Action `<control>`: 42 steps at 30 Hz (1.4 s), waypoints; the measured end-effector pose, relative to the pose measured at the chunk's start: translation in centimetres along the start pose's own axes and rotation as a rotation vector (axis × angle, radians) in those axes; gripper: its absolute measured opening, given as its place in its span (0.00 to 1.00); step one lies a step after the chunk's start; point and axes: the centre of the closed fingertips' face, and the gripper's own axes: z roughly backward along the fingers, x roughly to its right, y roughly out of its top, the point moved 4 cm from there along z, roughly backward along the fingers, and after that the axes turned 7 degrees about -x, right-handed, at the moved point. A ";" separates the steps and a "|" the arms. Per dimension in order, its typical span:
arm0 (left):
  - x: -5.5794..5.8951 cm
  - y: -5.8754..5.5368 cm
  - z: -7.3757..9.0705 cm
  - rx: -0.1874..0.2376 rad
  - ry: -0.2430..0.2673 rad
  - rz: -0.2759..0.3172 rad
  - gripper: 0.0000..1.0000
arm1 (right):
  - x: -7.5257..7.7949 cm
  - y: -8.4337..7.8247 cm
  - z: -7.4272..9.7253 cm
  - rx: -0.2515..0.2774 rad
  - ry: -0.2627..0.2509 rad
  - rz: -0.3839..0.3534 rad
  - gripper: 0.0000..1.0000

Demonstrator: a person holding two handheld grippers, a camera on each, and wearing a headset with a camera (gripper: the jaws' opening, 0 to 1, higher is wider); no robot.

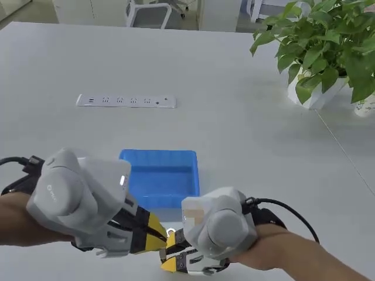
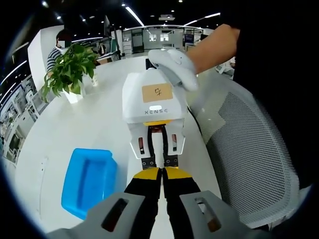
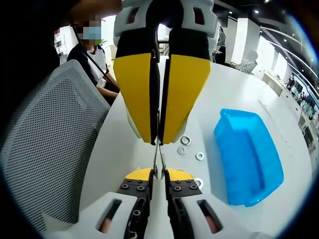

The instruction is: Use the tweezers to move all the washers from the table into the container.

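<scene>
Tweezers point(image 3: 158, 152) run straight between the two grippers, which meet tip to tip over the counter point(image 3: 117, 159). The left gripper point(image 3: 158, 141) has its yellow fingers point(image 3: 133, 89) pressed together on the tweezers' upper part. The right gripper point(image 3: 158, 173) has its fingers a narrow gap apart on either side of the tweezers' other end; I cannot tell if they press on it. Several washers point(image 3: 185, 140) lie on the counter just beside the fingertips, between them and the blue container point(image 3: 227, 149), which sits near the fingers on that side.
</scene>
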 end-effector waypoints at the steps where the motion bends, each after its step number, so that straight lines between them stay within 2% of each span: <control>1: 0.0 -0.1 0.0 0.000 -0.003 0.002 0.06 | 0.0 0.0 0.0 0.000 0.000 0.000 0.11; 7: 0.3 -0.7 -0.3 -0.034 -0.009 -0.016 0.08 | -0.1 0.1 -0.1 -0.002 -0.003 0.006 0.10; 25: 0.1 -0.7 -0.1 -0.030 -0.002 -0.024 0.06 | 0.2 0.1 0.1 0.008 -0.014 0.001 0.12; 42: -1.0 -0.6 0.2 -0.034 0.015 -0.035 0.06 | 1.3 0.3 0.1 0.015 -0.041 0.000 0.12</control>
